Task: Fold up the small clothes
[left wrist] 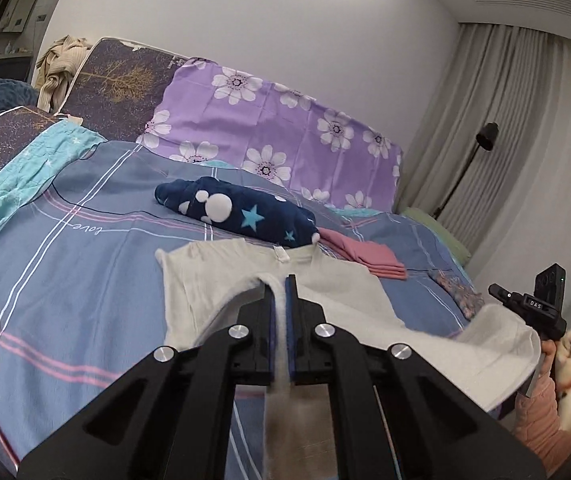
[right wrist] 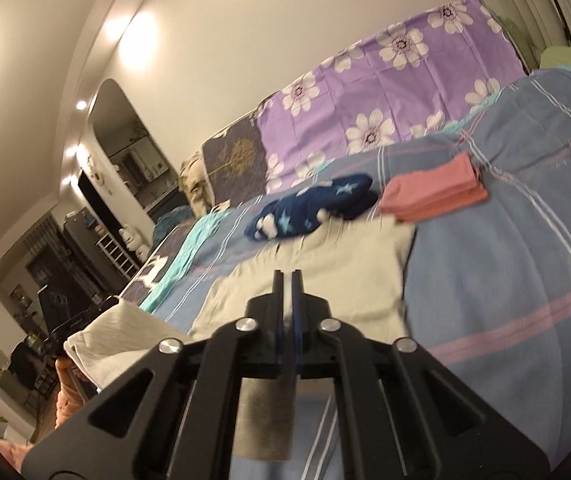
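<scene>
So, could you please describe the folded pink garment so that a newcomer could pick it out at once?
Start at the purple flowered sheet at the back of the bed. In front lies a navy star-print bundle; the folded pink garment sits beside it on the blue striped cover. It alone is plain pink and neatly stacked.

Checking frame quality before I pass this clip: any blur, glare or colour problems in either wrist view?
Left wrist: sharp, cool grey cast, ceiling glare only at the top edge; white garment and left gripper crisp. Right wrist: warmer yellow cast, blown-out wall lights, motion smear on the navy bundle and garment edge; right gripper sharp. Both show fisheye bending and dark corners.
</scene>
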The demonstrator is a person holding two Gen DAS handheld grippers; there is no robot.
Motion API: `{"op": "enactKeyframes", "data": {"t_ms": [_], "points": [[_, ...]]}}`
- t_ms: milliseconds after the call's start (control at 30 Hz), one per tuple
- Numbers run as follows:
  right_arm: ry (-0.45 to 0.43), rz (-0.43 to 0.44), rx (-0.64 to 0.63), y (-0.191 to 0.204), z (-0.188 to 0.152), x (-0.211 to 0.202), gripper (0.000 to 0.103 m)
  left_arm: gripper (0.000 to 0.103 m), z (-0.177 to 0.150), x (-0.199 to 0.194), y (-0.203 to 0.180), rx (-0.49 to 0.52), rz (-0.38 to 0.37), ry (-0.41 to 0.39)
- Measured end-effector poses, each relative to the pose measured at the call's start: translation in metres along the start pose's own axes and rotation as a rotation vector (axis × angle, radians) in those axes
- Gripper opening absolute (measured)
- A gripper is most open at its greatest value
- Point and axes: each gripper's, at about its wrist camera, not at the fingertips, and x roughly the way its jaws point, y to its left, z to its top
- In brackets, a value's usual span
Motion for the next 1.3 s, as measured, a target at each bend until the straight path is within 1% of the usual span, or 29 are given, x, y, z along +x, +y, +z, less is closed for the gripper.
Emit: {"op": "enactKeyframes", "data": {"t_ms": [100,167,233,300,367,400,500,567,600,633,667,700,733,800,867,900,933,967,1033,1100,1167,1200,1233,1267,1300], "points": [[0.002,-0.046,0.013,-0.015,0.019,0.033,0.000,0.004,0.017,0.037,0.011,-0.006,0.032,0.037],[0.036,-0.061,0.050,-0.032,0.025,0.059,0.000,0.004,0.022,0.060,0.019,-0.011,0.052,0.064],[0.098,-0.066,0.113,-0.051,0.022,0.084,0.000,0.004,0.018,0.086,0.029,-0.026,0.076,0.106],[0.174,-0.062,0.131,-0.062,0.004,0.099,0.000,0.004,0.009,0.104,0.039,-0.043,0.098,0.142],[0.223,-0.062,0.117,-0.064,-0.015,0.100,0.001,0.004,-0.006,0.116,0.053,-0.051,0.125,0.183],[0.248,-0.040,0.121,-0.065,-0.028,0.098,0.003,0.004,-0.014,0.120,0.059,-0.051,0.144,0.204],[0.304,0.005,0.121,-0.060,-0.064,0.080,0.003,0.004,-0.033,0.119,0.073,-0.070,0.146,0.237],[0.313,0.020,0.088,-0.048,-0.082,0.058,0.003,0.009,-0.042,0.114,0.078,-0.080,0.136,0.236],[0.316,0.032,0.074,-0.043,-0.088,0.050,0.004,0.013,-0.045,0.112,0.078,-0.080,0.130,0.234],[0.318,0.045,0.063,-0.038,-0.093,0.042,0.007,0.016,-0.048,0.107,0.078,-0.075,0.125,0.230],[0.322,0.058,0.053,-0.033,-0.098,0.034,0.009,0.025,-0.051,0.104,0.077,-0.069,0.123,0.229],[0.331,0.073,0.044,-0.026,-0.105,0.023,0.017,0.035,-0.053,0.102,0.077,-0.061,0.122,0.227],[0.336,0.083,0.044,-0.023,-0.109,0.017,0.027,0.039,-0.055,0.099,0.075,-0.051,0.125,0.225],[0.346,0.119,0.060,-0.015,-0.119,0.001,0.039,0.041,-0.060,0.097,0.073,-0.035,0.134,0.231],[0.365,0.155,0.057,-0.005,-0.129,-0.009,0.043,0.041,-0.064,0.095,0.072,-0.035,0.136,0.241],[0.379,0.163,0.039,0.000,-0.135,-0.011,0.048,0.041,-0.066,0.094,0.073,-0.038,0.136,0.242],[0.392,0.167,0.022,0.006,-0.138,-0.011,0.055,0.041,-0.066,0.093,0.073,-0.040,0.136,0.242],[0.421,0.181,-0.011,0.017,-0.145,-0.010,0.058,0.041,-0.067,0.091,0.074,-0.042,0.137,0.241],[0.458,0.211,-0.036,0.030,-0.156,-0.004,0.068,0.048,-0.068,0.089,0.075,-0.044,0.145,0.238],[0.493,0.223,-0.046,0.041,-0.168,0.011,0.073,0.052,-0.069,0.088,0.078,-0.043,0.164,0.235],[0.512,0.199,-0.047,0.047,-0.176,0.026,0.073,0.052,-0.069,0.089,0.082,-0.048,0.177,0.238],[0.517,0.172,-0.053,0.053,-0.177,0.035,0.068,0.052,-0.069,0.090,0.083,-0.056,0.178,0.238],[0.510,0.158,-0.066,0.056,-0.176,0.040,0.037,0.045,-0.069,0.091,0.085,-0.065,0.173,0.236],[0.500,0.150,-0.084,0.062,-0.172,0.044,0.016,0.030,-0.068,0.090,0.085,-0.067,0.164,0.231],[0.476,0.152,-0.081,0.063,-0.163,0.042,0.004,0.004,-0.067,0.090,0.085,-0.067,0.147,0.235]]}}
